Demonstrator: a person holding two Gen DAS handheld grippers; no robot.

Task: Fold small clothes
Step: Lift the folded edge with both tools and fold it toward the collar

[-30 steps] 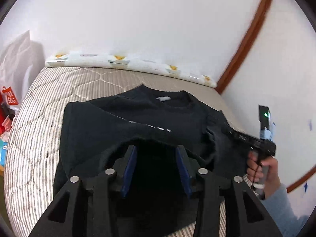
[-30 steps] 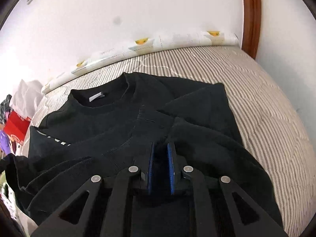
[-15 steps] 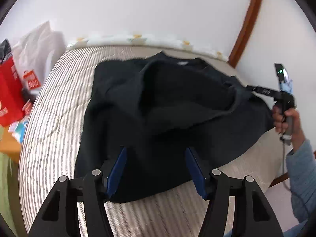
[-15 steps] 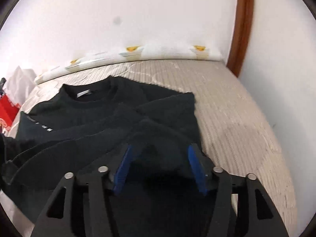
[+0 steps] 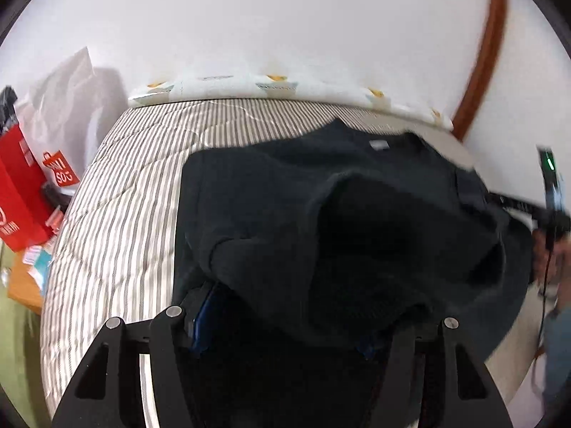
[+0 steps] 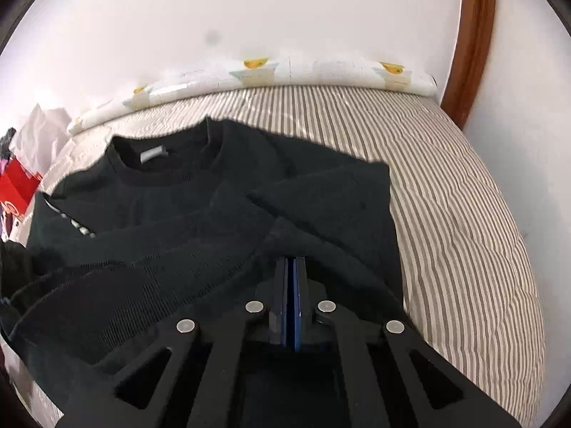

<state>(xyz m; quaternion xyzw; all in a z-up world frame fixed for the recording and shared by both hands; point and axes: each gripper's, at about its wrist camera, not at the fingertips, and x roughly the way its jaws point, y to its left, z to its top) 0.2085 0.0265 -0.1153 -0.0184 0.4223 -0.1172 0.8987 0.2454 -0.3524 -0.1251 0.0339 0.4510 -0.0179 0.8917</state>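
While blurred | right hand-held gripper (image 6: 293,267) pinched closed, seemingly on black sweater (image 6: 200,214)

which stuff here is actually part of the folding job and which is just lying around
Part of the job:
- black sweatshirt spread on the striped mattress
- left gripper, draped by the fabric
- right gripper, jaws together at a fold

Just lying about:
- red shopping bag
- white plastic bag
- patterned roll along the wall

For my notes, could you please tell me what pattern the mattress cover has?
Thin grey and white stripes with quilted stitching on the mattress cover, clearest in the right wrist view.
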